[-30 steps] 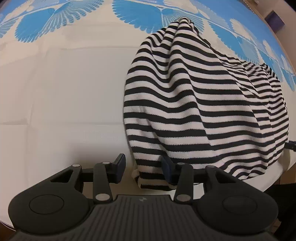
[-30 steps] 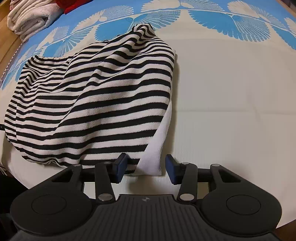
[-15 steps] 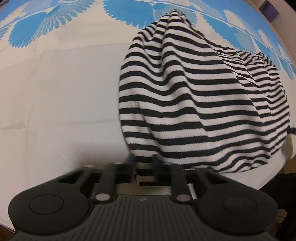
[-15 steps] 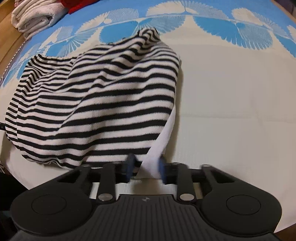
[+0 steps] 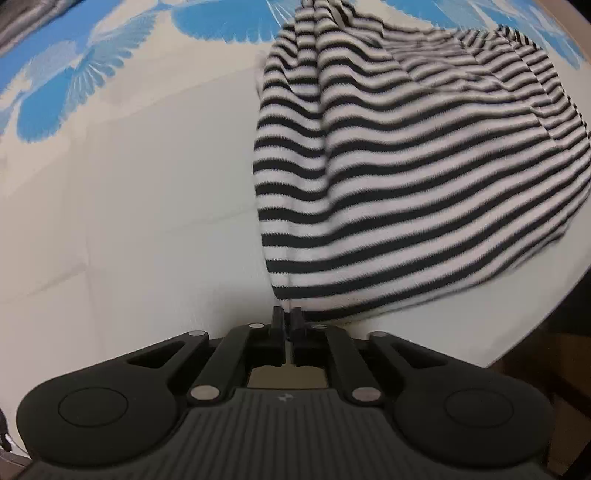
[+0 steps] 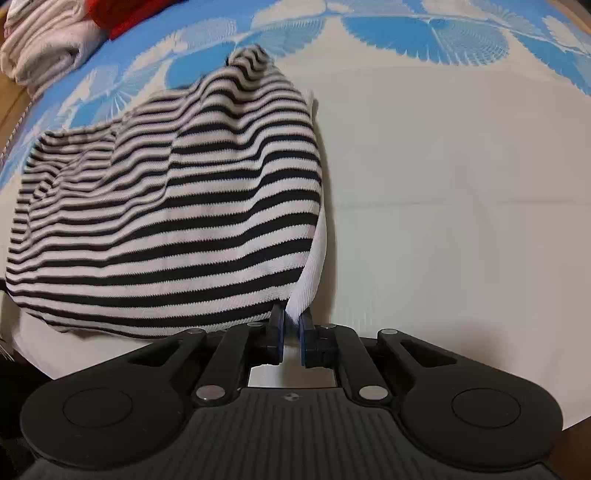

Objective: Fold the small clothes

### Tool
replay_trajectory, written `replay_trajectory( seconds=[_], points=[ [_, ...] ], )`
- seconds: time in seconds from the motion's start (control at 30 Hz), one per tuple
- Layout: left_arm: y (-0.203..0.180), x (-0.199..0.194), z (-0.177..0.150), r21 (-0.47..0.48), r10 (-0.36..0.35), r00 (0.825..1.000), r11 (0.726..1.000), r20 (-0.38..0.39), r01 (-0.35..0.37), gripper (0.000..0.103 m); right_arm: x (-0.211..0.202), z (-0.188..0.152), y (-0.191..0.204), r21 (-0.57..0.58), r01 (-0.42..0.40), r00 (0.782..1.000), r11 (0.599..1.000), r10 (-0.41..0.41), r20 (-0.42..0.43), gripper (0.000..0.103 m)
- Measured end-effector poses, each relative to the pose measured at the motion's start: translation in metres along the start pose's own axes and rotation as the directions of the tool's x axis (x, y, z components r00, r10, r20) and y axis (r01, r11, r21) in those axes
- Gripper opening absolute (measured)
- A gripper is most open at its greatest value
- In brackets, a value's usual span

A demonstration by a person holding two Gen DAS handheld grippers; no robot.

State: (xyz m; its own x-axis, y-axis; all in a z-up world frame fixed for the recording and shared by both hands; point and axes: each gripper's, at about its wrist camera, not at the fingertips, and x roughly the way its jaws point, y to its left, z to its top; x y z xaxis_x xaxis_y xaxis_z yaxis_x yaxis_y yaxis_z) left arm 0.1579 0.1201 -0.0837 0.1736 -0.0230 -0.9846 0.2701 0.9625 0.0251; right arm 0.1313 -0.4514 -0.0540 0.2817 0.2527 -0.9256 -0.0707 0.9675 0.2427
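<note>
A black-and-white striped garment (image 5: 406, 184) lies bunched on the white cloth-covered surface (image 5: 129, 203). In the left wrist view my left gripper (image 5: 287, 314) pinches the garment's near lower corner; its jaws stand almost together and are easing open slightly, with fabric between them. From the right wrist camera the same striped garment (image 6: 184, 221) spreads to the left. My right gripper (image 6: 291, 317) is closing on its white ribbed hem (image 6: 314, 266), and the blue pads press that hem. The garment is lifted and pulled taut at both held corners.
Folded beige towels (image 6: 44, 40) and a red cloth (image 6: 129, 14) lie at the far left corner. A blue fan pattern (image 5: 74, 92) borders the covering. The surface's rounded edge (image 5: 535, 314) runs close to the garment's side.
Both grippers went from open around the garment's edge to closed on it. The garment has since been drawn up and shifted, its folds pulled tighter.
</note>
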Motion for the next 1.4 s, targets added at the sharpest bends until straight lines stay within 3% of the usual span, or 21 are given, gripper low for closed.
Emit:
replay_trajectory(
  seconds=[0.1, 0.17, 0.23, 0.27, 0.33, 0.4, 0.47, 0.5, 0.57, 0.67, 0.7, 0.77, 0.87, 1.0, 1.1, 1.2, 1.3, 1.33, 1.37, 1.4],
  points=[
    [0.005, -0.023, 0.01, -0.063, -0.013, 0.993, 0.998, 0.119, 0.02, 0.033, -0.014, 0.004, -0.009, 0.054, 0.002, 0.998, 0.999, -0.006, 0.07, 0.011],
    [0.006, -0.041, 0.022, -0.1, -0.046, 0.973, 0.992, 0.226, 0.071, 0.035, -0.027, 0.004, -0.008, 0.061, 0.022, 0.989, 0.998, -0.031, 0.144, 0.013],
    [-0.001, -0.053, 0.028, -0.078, -0.12, 0.946, 0.986, 0.302, 0.15, 0.035, -0.04, 0.006, -0.009, 0.063, -0.038, 0.973, 0.997, 0.023, 0.228, 0.014],
    [-0.009, -0.057, 0.03, -0.044, -0.163, 0.933, 0.981, 0.322, 0.187, 0.035, -0.043, 0.006, -0.006, 0.055, -0.069, 0.964, 0.996, 0.052, 0.259, 0.014],
    [-0.028, -0.055, 0.035, 0.034, -0.226, 0.923, 0.973, 0.311, 0.227, 0.035, -0.044, 0.007, 0.001, 0.014, -0.112, 0.953, 0.994, 0.103, 0.286, 0.014],
    [-0.052, -0.04, 0.037, 0.111, -0.227, 0.945, 0.972, 0.234, 0.206, 0.035, -0.034, 0.009, 0.011, -0.037, -0.122, 0.96, 0.992, 0.128, 0.248, 0.014],
    [-0.066, -0.012, 0.04, 0.154, -0.131, 0.984, 0.982, 0.118, 0.112, 0.035, -0.015, 0.009, 0.022, -0.097, -0.069, 0.983, 0.993, 0.085, 0.162, 0.014],
    [-0.07, 0.002, 0.041, 0.162, -0.073, 0.995, 0.985, 0.062, 0.062, 0.035, -0.004, 0.008, 0.026, -0.124, -0.032, 0.992, 0.992, 0.046, 0.113, 0.014],
    [-0.073, 0.018, 0.043, 0.169, -0.001, 1.0, 0.986, -0.009, 0.003, 0.034, 0.02, 0.007, 0.033, -0.168, 0.058, 0.998, 0.984, -0.058, 0.009, 0.014],
    [-0.06, 0.001, 0.056, 0.086, -0.066, 0.997, 0.994, 0.049, 0.061, 0.036, 0.024, 0.01, 0.035, -0.17, 0.077, 0.997, 0.982, -0.079, -0.006, 0.014],
    [-0.05, -0.01, 0.06, 0.034, -0.112, 0.989, 0.993, 0.094, 0.109, 0.038, 0.021, 0.012, 0.036, -0.156, 0.072, 0.997, 0.985, -0.072, 0.002, 0.014],
    [-0.03, -0.031, 0.067, -0.057, -0.195, 0.958, 0.976, 0.211, 0.211, 0.04, 0.01, 0.015, 0.032, -0.125, 0.05, 0.998, 0.991, -0.046, 0.039, 0.014],
    [-0.012, -0.045, 0.079, -0.172, -0.137, 0.937, 0.965, 0.321, 0.2, 0.039, -0.008, 0.02, 0.028, -0.096, 0.003, 0.992, 0.995, 0.009, 0.127, 0.017],
    [0.017, -0.033, 0.097, -0.287, -0.03, 0.943, 0.949, 0.332, 0.131, 0.026, -0.01, 0.029, 0.022, -0.054, 0.017, 0.987, 0.998, -0.008, 0.163, 0.022],
    [0.022, -0.022, 0.111, -0.31, 0.011, 0.941, 0.945, 0.337, 0.1, 0.026, -0.007, 0.034, 0.024, -0.054, 0.011, 0.986, 0.998, -0.002, 0.166, 0.022],
    [0.025, -0.011, 0.124, -0.32, 0.016, 0.938, 0.942, 0.347, 0.102, 0.027, -0.004, 0.036, 0.034, -0.088, -0.019, 0.986, 0.996, 0.033, 0.161, 0.022],
    [0.023, 0.006, 0.133, -0.318, -0.01, 0.943, 0.94, 0.333, 0.122, 0.038, 0.003, 0.035, 0.049, -0.142, -0.031, 0.99, 0.989, 0.05, 0.131, 0.025],
    [0.021, 0.014, 0.138, -0.311, -0.013, 0.947, 0.943, 0.322, 0.119, 0.038, 0.006, 0.035, 0.053, -0.16, -0.027, 0.992, 0.987, 0.046, 0.12, 0.025],
    [0.019, 0.02, 0.14, -0.297, -0.016, 0.949, 0.948, 0.314, 0.114, 0.035, 0.009, 0.035, 0.057, -0.178, -0.018, 0.993, 0.984, 0.038, 0.108, 0.025],
    [0.016, 0.023, 0.142, -0.277, -0.023, 0.952, 0.954, 0.307, 0.113, 0.004, 0.013, 0.035, 0.06, -0.193, -0.009, 0.995, 0.981, 0.028, 0.098, 0.026]
  ],
)
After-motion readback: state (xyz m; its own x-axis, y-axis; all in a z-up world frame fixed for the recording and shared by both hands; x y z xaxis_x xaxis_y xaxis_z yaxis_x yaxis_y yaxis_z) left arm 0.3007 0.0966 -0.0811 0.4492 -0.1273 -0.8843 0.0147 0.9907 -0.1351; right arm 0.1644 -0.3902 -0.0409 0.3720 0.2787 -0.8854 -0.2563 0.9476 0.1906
